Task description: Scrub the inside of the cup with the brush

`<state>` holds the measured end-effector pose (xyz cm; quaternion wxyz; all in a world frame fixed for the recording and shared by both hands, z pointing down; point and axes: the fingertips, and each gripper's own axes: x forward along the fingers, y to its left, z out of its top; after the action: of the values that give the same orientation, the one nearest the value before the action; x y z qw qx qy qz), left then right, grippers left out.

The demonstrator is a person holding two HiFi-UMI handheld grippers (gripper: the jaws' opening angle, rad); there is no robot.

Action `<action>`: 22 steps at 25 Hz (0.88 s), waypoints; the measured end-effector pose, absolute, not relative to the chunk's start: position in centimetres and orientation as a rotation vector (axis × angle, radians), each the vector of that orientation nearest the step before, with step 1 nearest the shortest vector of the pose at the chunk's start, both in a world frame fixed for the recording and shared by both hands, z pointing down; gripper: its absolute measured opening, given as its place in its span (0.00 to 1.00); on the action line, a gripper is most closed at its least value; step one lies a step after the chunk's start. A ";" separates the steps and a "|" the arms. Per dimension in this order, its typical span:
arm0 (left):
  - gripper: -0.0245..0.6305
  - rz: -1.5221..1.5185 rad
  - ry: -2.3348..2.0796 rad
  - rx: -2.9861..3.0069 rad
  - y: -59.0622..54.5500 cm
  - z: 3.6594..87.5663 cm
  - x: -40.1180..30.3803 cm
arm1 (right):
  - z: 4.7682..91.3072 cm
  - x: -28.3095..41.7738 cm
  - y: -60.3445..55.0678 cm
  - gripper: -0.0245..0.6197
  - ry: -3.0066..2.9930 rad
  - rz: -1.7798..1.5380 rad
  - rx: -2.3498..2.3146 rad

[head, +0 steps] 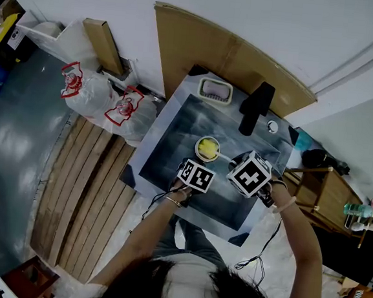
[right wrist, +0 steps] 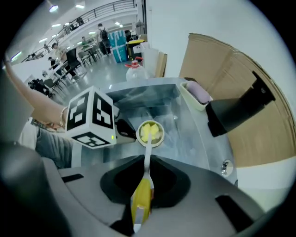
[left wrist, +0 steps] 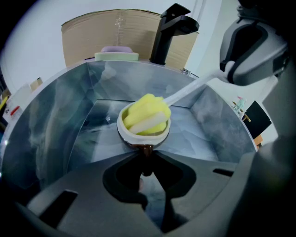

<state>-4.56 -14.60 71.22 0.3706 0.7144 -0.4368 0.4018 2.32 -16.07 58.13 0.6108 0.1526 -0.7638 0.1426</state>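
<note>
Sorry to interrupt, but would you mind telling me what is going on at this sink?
A person is cleaning a cup in a steel sink, with a gripper in each hand. The left gripper has its jaws closed on the cup's brown handle. The right gripper grips the white handle of a brush, whose yellow sponge head sits inside the cup.

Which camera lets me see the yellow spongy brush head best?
The left gripper view. There the yellow sponge brush head sits big and close, stuffed in the white round cup. The right gripper view shows it small, past its white handle; the head view shows only a tiny yellow spot.
</note>
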 end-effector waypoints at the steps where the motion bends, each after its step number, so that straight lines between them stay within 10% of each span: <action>1: 0.14 1.031 -1.120 1.832 -14.6 71.2 -4.6 | 57.8 1.8 -16.7 0.12 -1.792 0.351 0.377; 22: 0.14 1.034 -1.125 1.830 -14.7 71.2 -4.6 | 57.1 2.0 -17.6 0.11 -1.748 0.436 0.469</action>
<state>-4.59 -14.66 71.20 0.3698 0.7132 -0.4386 0.4028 1.98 -17.62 57.08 0.5971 0.2023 -0.7532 0.1878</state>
